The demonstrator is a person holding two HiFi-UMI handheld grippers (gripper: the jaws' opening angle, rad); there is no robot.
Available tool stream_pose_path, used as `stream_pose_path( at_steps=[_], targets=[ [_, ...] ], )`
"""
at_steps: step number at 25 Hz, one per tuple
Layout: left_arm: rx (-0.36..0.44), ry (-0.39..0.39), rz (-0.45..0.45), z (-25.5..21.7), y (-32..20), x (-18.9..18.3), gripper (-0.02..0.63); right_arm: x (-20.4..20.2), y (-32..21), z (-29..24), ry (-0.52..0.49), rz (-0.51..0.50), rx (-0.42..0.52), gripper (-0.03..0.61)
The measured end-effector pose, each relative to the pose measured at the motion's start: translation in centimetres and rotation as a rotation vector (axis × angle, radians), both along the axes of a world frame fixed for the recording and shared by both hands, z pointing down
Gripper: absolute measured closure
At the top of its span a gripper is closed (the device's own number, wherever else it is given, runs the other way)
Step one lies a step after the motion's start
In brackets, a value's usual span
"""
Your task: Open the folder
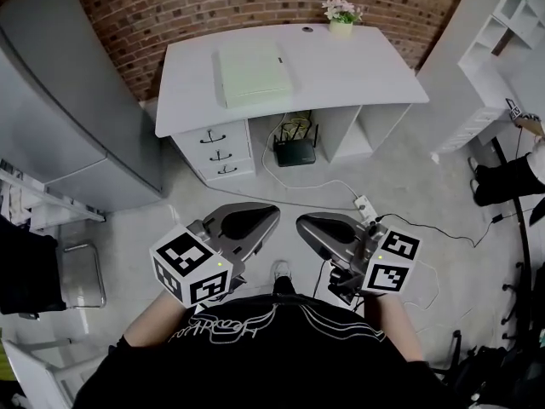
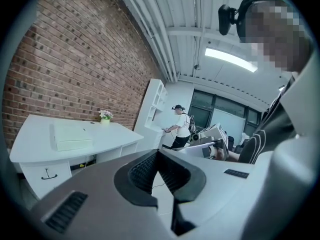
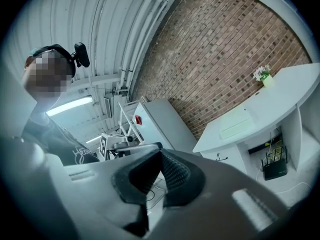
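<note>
2 tools: left gripper (image 1: 252,218) and right gripper (image 1: 317,228), jaws together, empty | side by side, well apart from the desk (image 1: 375,71) | folder (image 1: 254,73) flat, closed on desk | done: 0 steps; left: approach, grip cover, open

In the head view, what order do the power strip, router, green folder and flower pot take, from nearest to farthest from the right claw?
1. Power strip, on the floor just ahead of the right claw.
2. Router, under the desk.
3. Green folder, on the desk top.
4. Flower pot, at the desk's back edge.
</note>
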State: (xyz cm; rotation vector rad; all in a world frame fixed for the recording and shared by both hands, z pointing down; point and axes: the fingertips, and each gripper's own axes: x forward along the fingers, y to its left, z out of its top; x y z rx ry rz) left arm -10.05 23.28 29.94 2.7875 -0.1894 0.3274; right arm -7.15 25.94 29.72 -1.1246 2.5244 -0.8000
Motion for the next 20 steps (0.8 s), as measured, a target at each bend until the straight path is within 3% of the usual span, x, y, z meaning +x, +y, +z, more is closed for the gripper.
stream_pose_path(
  at_steps=[12, 16, 20],
  targets=[
    [0.088, -0.09, -0.047, 2.6, -8.1, 7.5, 0.611, 7.7, -7.9, 1.8, 0.015, 0.0, -0.016, 0.577],
    [0.121, -0.096, -0.063, 2.9, -9.5, 8.7, 0.611, 9.5, -9.1, 2.4, 0.019, 0.023, -0.024, 0.575],
    [0.1, -0.111, -0.061, 4.3, -10.6, 9.2, 0.611, 10.1, -10.5, 4.3, 0.012, 0.054, -0.066, 0.577]
  ],
)
